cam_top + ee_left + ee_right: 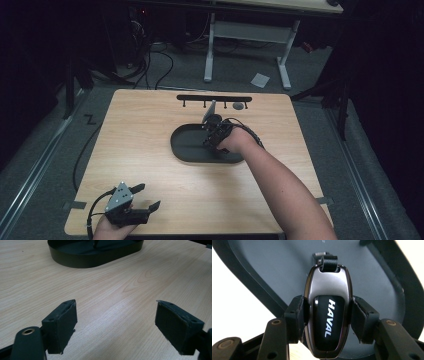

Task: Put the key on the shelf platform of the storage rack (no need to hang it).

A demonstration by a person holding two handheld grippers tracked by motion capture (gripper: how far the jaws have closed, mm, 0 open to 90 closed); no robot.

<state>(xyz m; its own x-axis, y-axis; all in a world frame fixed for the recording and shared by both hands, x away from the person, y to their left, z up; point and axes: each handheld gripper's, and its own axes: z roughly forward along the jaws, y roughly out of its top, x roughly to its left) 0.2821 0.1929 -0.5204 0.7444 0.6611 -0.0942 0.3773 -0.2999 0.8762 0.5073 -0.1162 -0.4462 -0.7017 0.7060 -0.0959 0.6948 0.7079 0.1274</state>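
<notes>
- Right gripper point(327, 315) jaws clamped on the key fob point(327, 312), above the tray point(274, 270).
- Fob looks light, rigid, glossy, likely slippery; hold it across its sides.
- Left gripper point(116, 326) jaws apart over the table point(112, 285).

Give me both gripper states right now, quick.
Left gripper: open, holding nothing, over bare table at the near edge.
Right gripper: closed on the Haval key fob, over the black oval tray.

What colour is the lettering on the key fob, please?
White, on the key fob; clearest in the right gripper view.
</notes>
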